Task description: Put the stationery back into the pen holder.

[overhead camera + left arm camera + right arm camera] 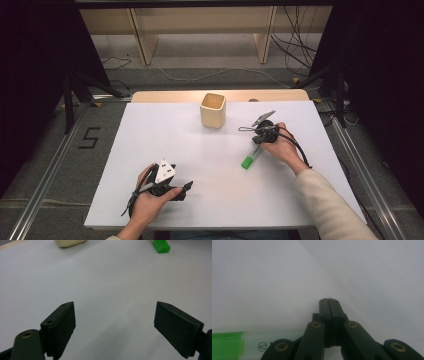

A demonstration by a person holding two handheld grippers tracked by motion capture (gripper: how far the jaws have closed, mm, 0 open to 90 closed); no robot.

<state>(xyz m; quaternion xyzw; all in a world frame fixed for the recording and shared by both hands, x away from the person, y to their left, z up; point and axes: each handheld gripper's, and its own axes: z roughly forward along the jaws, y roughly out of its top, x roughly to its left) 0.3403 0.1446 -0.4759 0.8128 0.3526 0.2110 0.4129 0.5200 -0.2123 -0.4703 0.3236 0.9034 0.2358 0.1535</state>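
While the right gripper (329, 302) is closing on nothing, the marker (251, 157) is lying beside it.
Left gripper (113, 322) is gaping, idle; shut jaws risk nudging the marker away.

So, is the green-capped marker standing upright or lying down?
Lying down: the marker rests flat on the white table, beside the right gripper.
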